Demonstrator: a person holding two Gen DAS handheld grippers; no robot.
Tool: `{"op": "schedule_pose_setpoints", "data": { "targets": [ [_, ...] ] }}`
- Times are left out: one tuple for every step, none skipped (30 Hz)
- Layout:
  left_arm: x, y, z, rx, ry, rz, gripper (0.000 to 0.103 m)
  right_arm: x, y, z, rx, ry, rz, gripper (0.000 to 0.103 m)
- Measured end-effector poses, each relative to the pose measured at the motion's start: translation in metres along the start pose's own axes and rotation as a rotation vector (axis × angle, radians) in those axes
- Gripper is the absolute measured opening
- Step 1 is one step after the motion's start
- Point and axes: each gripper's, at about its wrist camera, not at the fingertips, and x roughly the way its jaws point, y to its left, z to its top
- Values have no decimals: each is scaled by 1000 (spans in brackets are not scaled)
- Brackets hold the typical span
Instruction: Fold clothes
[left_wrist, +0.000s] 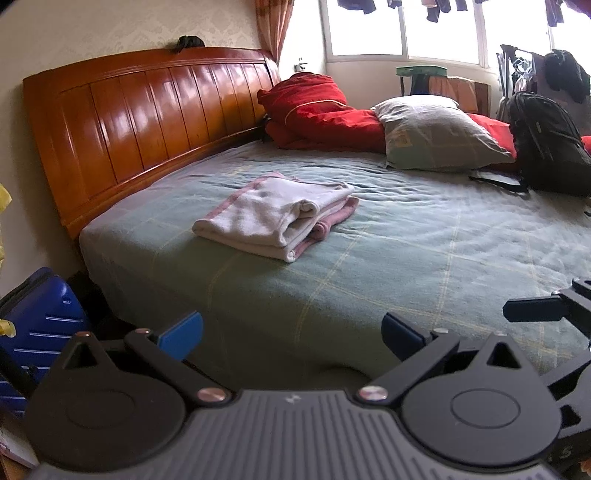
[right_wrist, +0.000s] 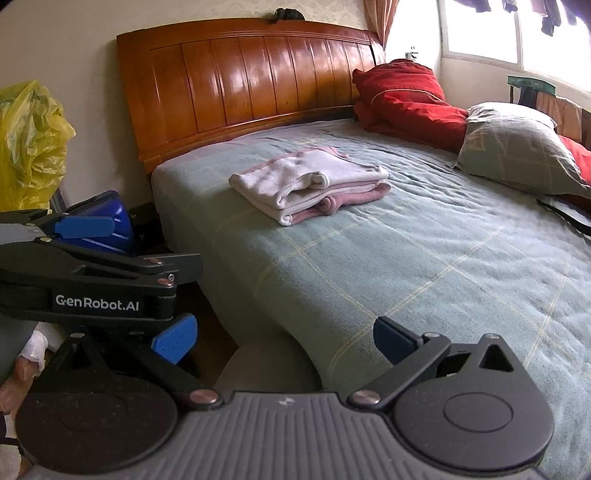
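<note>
Both tongs are spread wide with nothing in them, left tongs (left_wrist: 291, 332) and right tongs (right_wrist: 284, 338) hanging off the edge of the bed (left_wrist: 369, 288). Further in, the folded white-and-pink garment (left_wrist: 277, 214) sits flat on the green bedspread, short of the wooden headboard (left_wrist: 147, 118).

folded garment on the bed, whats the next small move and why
Probably hold both grippers back and call this piece done: the white and pink folded garment already lies stacked on the green bedspread, while the left gripper and right gripper are open, empty, well short of it.
</note>
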Motion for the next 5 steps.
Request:
{"op": "schedule_pose_setpoints", "data": {
  "targets": [
    [0,0,0,0,0,1,102,0,0,0,0,0,0,103],
    [0,0,0,-1,0,2,102,0,0,0,-1,0,0,103],
    [0,0,0,-1,0,3,102,0,0,0,-1,0,0,103],
    [-1,0,0,-1,0,3,102,0,0,0,-1,0,0,103],
    [-1,0,0,-1,0,4,102,0,0,0,-2,1,0,103]
  ]
}}
